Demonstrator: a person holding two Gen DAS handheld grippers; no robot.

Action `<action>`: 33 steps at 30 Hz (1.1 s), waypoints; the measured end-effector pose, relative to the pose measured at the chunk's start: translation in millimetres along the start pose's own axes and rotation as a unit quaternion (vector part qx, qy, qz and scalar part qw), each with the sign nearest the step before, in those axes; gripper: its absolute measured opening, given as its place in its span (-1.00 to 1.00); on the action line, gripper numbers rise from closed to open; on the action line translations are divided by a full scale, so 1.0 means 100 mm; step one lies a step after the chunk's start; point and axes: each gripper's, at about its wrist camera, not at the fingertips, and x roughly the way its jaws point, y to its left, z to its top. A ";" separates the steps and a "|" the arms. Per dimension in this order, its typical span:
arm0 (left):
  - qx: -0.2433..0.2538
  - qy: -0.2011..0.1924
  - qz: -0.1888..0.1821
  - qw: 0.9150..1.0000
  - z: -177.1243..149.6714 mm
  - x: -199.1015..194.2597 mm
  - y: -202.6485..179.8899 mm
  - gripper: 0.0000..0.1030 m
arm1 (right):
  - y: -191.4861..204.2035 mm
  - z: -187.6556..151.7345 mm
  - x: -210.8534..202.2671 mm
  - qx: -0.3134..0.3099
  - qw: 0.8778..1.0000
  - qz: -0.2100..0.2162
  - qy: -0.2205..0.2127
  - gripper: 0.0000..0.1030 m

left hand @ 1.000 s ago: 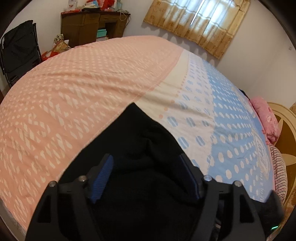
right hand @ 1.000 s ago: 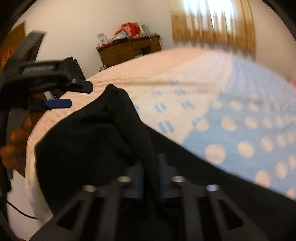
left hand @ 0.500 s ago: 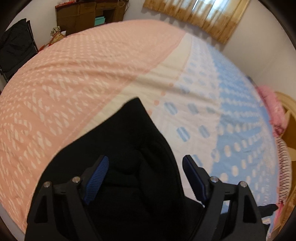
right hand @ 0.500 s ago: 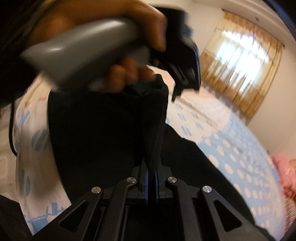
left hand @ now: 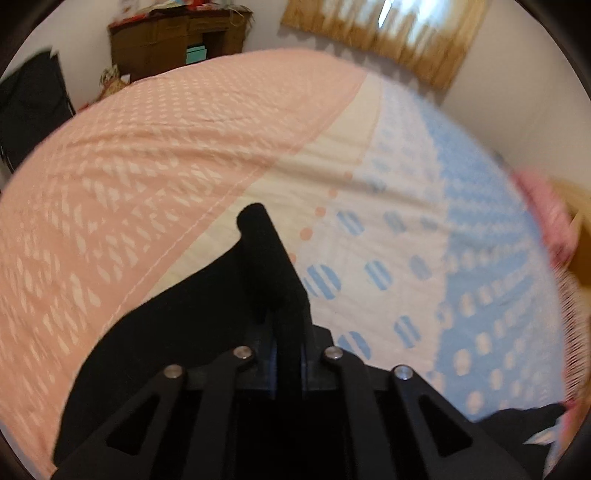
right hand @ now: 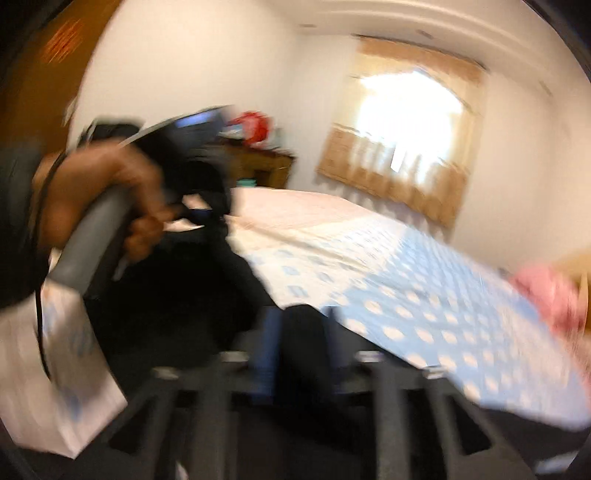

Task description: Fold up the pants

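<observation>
The black pants (left hand: 207, 314) lie on the bed at its near edge. In the left wrist view my left gripper (left hand: 287, 343) is shut on a raised fold of the black pants, which sticks up and forward between the fingers. In the blurred right wrist view my right gripper (right hand: 299, 332) has its fingers slightly apart with black cloth (right hand: 207, 295) between them. The left gripper and the hand holding it (right hand: 99, 195) show at the left of that view, above the pants.
The bed cover is pink (left hand: 166, 147) on the left and white with blue dots (left hand: 461, 258) on the right. A pink pillow (right hand: 550, 295) lies at the far right. A wooden desk (left hand: 173, 40) and a curtained window (left hand: 380, 33) stand beyond the bed.
My left gripper has closed on a fold of the pants; it was open half a second ago. My right gripper has swung fast and its fingers have parted a little.
</observation>
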 end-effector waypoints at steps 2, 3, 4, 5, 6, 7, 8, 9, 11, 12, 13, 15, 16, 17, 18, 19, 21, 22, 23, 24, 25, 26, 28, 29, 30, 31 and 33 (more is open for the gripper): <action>-0.025 -0.026 -0.035 0.999 -0.03 -0.15 0.06 -0.85 | -0.33 -0.07 -0.17 0.077 0.997 -0.004 0.006 0.52; -0.038 -0.047 -0.058 0.996 -0.04 -0.28 0.13 -0.85 | -0.47 -0.11 -0.22 0.110 0.994 -0.003 0.013 0.52; -0.045 -0.061 -0.070 0.995 -0.05 -0.38 0.15 -0.85 | -0.66 -0.18 -0.28 0.153 0.988 0.002 0.025 0.52; -0.051 -0.072 -0.079 0.993 -0.07 -0.45 0.17 -0.85 | -0.77 -0.25 -0.35 0.184 0.982 0.008 0.035 0.52; -0.058 -0.087 -0.090 0.990 -0.11 -0.56 0.20 -0.85 | -1.02 -0.36 -0.40 0.242 0.969 0.019 0.050 0.52; -0.063 -0.096 -0.098 0.988 -0.13 -0.64 0.21 -0.85 | -1.16 -0.44 -0.42 0.280 0.958 0.026 0.058 0.52; -0.068 -0.106 -0.107 0.986 -0.16 -0.72 0.22 -0.85 | -1.35 -0.56 -0.49 0.333 0.940 0.032 0.066 0.52; -0.070 -0.113 -0.111 0.985 -0.18 -0.76 0.22 -0.85 | -1.56 -0.72 -0.56 0.398 0.914 0.039 0.069 0.52; -0.074 -0.128 -0.114 0.982 -0.23 -0.86 0.21 -0.85 | -1.85 -1.00 -0.67 0.497 0.864 0.046 0.068 0.52; -0.076 -0.131 -0.117 0.982 -0.24 -0.89 0.21 -0.85 | -2.00 -1.17 -0.70 0.541 0.836 0.052 0.068 0.48; -0.081 -0.131 -0.123 0.980 -0.26 -0.93 0.21 -0.85 | -2.09 -1.30 -0.70 0.571 0.816 0.056 0.071 0.42; -0.094 -0.129 -0.135 0.978 -0.26 -0.96 0.22 -0.85 | -2.17 -1.51 -0.72 0.619 0.780 0.074 0.064 0.30; -0.103 -0.128 -0.142 0.976 -0.25 -0.97 0.23 -0.85 | -2.20 -1.56 -0.72 0.628 0.772 0.081 0.061 0.27; -0.107 -0.127 -0.145 0.975 -0.24 -0.99 0.24 -0.85 | -2.22 -1.58 -0.71 0.631 0.769 0.085 0.060 0.25; -0.110 -0.125 -0.147 0.975 -0.23 -1.01 0.24 -0.85 | -2.20 -1.56 -0.68 0.627 0.771 0.088 0.063 0.24; -0.114 -0.124 -0.151 0.974 -0.23 -1.04 0.23 -0.85 | -2.17 -1.52 -0.65 0.620 0.777 0.086 0.068 0.24; -0.118 -0.127 -0.153 0.973 -0.21 -1.08 0.21 -0.85 | -2.16 -1.45 -0.56 0.612 0.784 0.079 0.071 0.22; -0.117 -0.130 -0.152 0.973 -0.22 -1.10 0.20 -0.85 | -2.19 -1.43 -0.55 0.609 0.787 0.072 0.072 0.17; -0.115 -0.133 -0.149 0.973 -0.22 -1.10 0.19 -0.85 | -2.27 -1.41 -0.49 0.606 0.790 0.052 0.077 0.07; -0.112 -0.135 -0.146 0.974 -0.22 -1.11 0.19 -0.85 | -2.32 -1.41 -0.46 0.607 0.790 0.030 0.081 0.01; -0.109 -0.136 -0.140 0.975 -0.23 -1.12 0.19 -0.85 | -2.38 -1.45 -0.40 0.616 0.783 0.017 0.080 -0.04; -0.108 -0.136 -0.137 0.975 -0.23 -1.10 0.19 -0.85 | -2.43 -1.49 -0.33 0.629 0.773 0.008 0.077 -0.15; -0.110 -0.133 -0.134 0.976 -0.24 -1.06 0.21 -0.85 | -2.48 -1.52 -0.30 0.638 0.766 0.007 0.075 -0.18; -0.111 -0.133 -0.131 0.976 -0.25 -1.05 0.21 -0.85 | -2.49 -1.49 -0.27 0.629 0.773 0.004 0.080 -0.27; -0.112 -0.130 -0.127 0.977 -0.24 -1.02 0.22 -0.85 | -2.48 -1.45 -0.26 0.616 0.783 0.002 0.087 -0.67; -0.114 -0.128 -0.124 0.977 -0.25 -1.01 0.23 -0.85 | -2.50 -1.43 -0.28 0.607 0.790 0.006 0.090 -0.94; -0.112 -0.122 -0.120 0.979 -0.23 -0.96 0.22 -0.85 | -2.55 -1.37 -0.27 0.601 0.794 0.018 0.087 -0.95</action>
